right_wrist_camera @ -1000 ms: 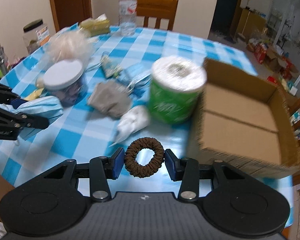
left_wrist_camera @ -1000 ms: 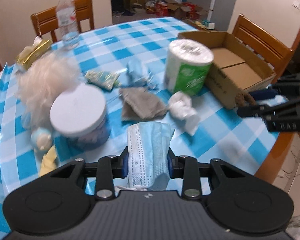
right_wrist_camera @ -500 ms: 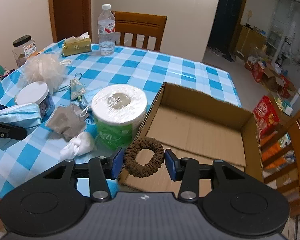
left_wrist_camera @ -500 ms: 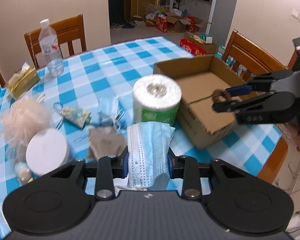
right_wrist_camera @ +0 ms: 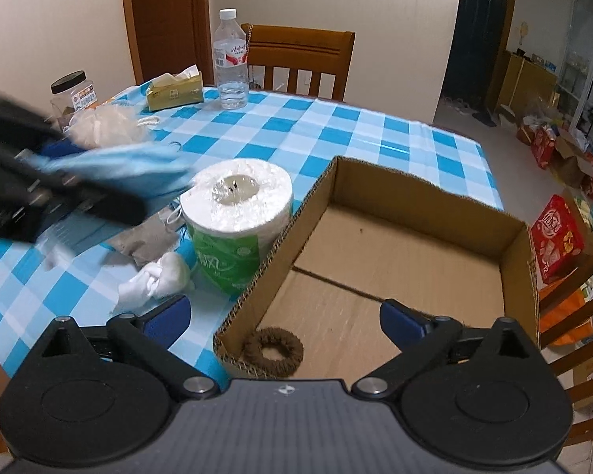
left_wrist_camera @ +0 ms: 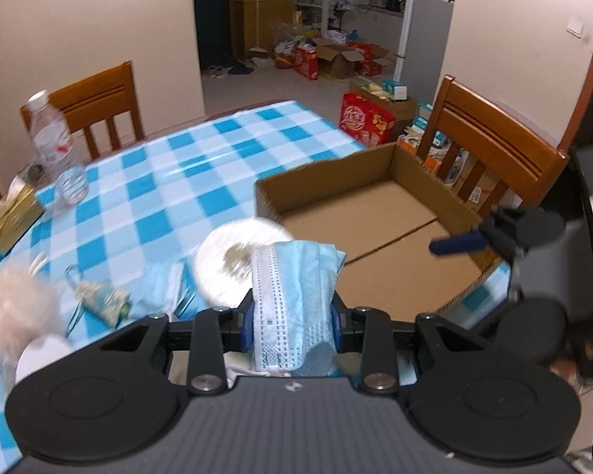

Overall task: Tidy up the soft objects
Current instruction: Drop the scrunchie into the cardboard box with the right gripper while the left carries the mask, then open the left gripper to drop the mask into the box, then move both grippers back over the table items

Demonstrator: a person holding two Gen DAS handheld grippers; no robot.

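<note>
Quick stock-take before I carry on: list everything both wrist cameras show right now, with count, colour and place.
cardboard box: 1, brown, on table's right side
hair scrunchie: 1, dark brown, on box floor, near corner
face mask: 1, light blue, clamped in left claw
toilet roll: 1, white in green wrap, upright beside box
white cloth wad: 1, in front of roll
grey cloth: 1, left of roll
fluffy puff: 1, cream, far left
tissue pack: 1, gold, far edge
water bottle: 1, clear, far edge
jar: 1, clear, black lid, far left
tablecloth: 1, blue-white check
chairs: 2, wooden
left claw: shut on mask
right claw: jaws opening, nothing between them
</note>
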